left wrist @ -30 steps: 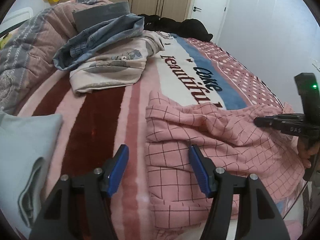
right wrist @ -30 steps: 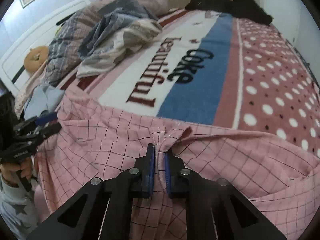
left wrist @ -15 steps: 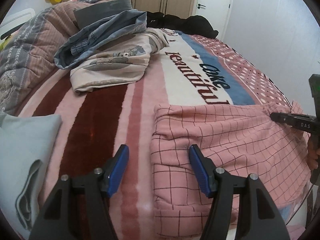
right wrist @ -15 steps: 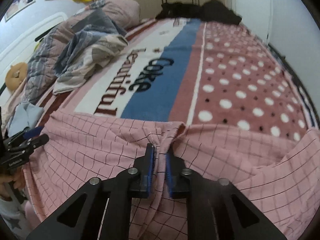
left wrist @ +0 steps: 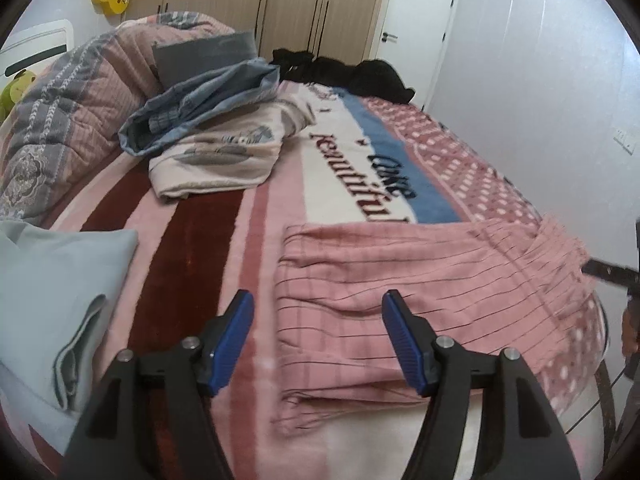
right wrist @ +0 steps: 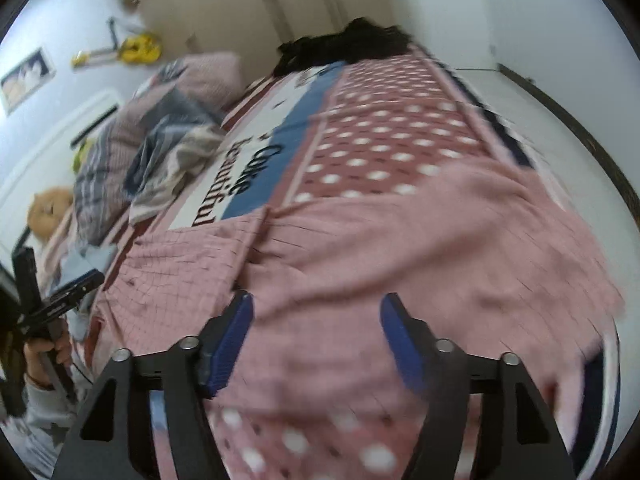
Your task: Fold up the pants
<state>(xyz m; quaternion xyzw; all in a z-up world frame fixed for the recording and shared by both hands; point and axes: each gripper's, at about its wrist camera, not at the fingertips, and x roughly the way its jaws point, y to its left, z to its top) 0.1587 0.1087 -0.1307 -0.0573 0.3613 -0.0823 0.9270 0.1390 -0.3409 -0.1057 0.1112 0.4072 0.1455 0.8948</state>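
Note:
Pink checked pants (left wrist: 432, 280) lie spread flat across the near end of the bed. In the right wrist view the same pants (right wrist: 380, 248) stretch over the blanket, blurred. My left gripper (left wrist: 318, 316) hovers above the pants' left edge, its jaws opening a little, nothing between the blue pads. My right gripper (right wrist: 316, 316) hangs over the pants with its jaws opening wide; the cloth lies below them, not pinched. The right gripper's tip (left wrist: 608, 272) shows at the right edge of the left wrist view, and the left gripper (right wrist: 72, 292) appears at the left in the right wrist view.
A striped and dotted blanket (left wrist: 192, 240) covers the bed. A heap of blue and cream clothes (left wrist: 216, 136) lies mid-bed, a folded pale blue garment (left wrist: 52, 292) at the near left, black clothes (left wrist: 352, 76) at the far end. A rolled quilt (left wrist: 72, 96) lies far left.
My right gripper has let go of the pinched pants fabric and swung away to the right, rolling. The pants went from rumpled to lying flat. The left gripper lifted slightly.

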